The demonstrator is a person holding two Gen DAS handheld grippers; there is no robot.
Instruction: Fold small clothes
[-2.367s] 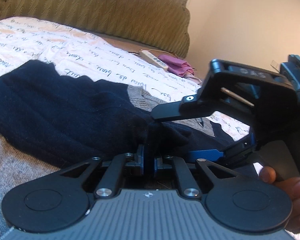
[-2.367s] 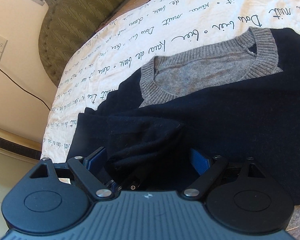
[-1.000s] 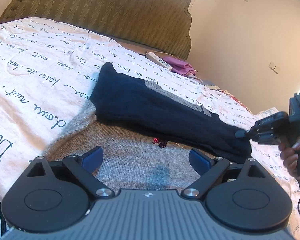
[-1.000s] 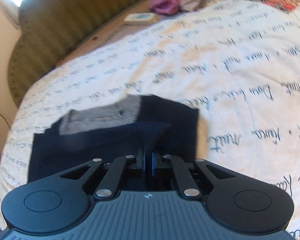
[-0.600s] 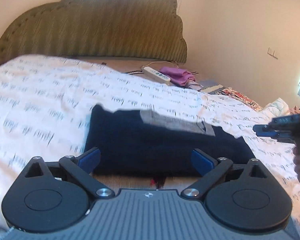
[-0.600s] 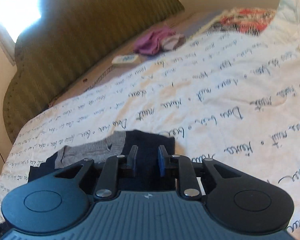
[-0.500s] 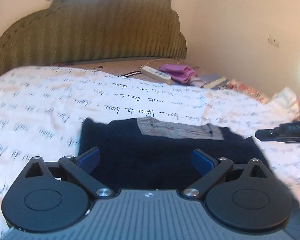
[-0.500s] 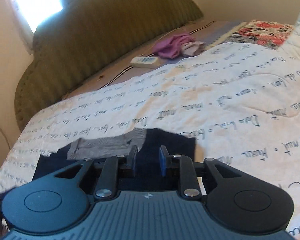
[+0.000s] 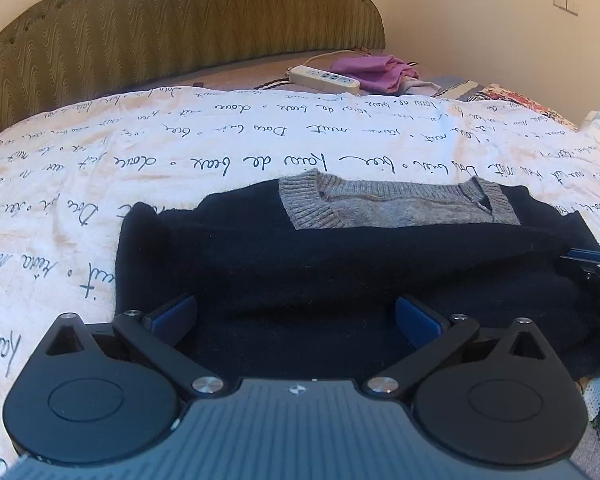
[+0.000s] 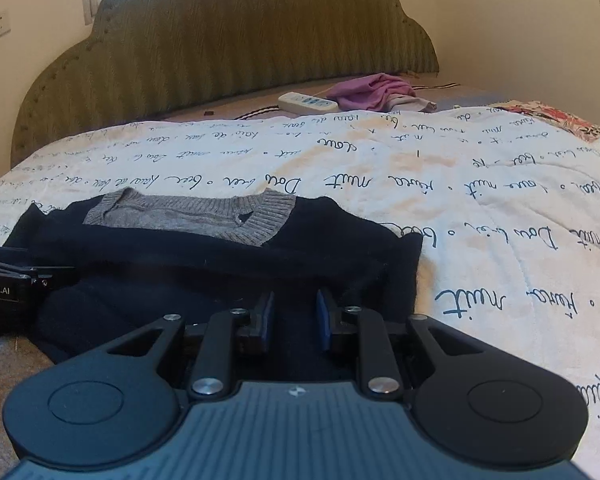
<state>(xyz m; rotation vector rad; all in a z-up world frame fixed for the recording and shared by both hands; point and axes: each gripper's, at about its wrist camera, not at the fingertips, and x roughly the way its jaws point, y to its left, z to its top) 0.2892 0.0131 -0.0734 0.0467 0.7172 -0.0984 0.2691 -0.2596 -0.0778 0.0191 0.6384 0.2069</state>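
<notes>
A navy sweater [image 9: 340,260] with a grey ribbed collar [image 9: 396,204] lies folded into a flat band on the white bedspread [image 9: 100,168]. My left gripper [image 9: 296,312] hovers over its near edge, jaws wide and still opening, nothing pinched between the blue pads. My right gripper [image 10: 295,316] sits over the sweater [image 10: 180,264] near its right end, pads a narrow gap apart and not pressing on the cloth. Each gripper shows in the other's view: the right gripper [image 9: 592,268] at the sweater's right end, the left gripper [image 10: 20,276] at its left end.
A green padded headboard [image 9: 180,28] rises behind the bed. A white power strip [image 9: 324,78] and a purple cloth [image 9: 372,70] lie near it. Floral fabric [image 9: 516,104] lies at the far right. Grey cloth [image 10: 4,360] shows at the near left.
My right gripper was shut on navy fabric and has let it go, pads now slightly apart. Both grippers swung round and now face the folded sweater squarely.
</notes>
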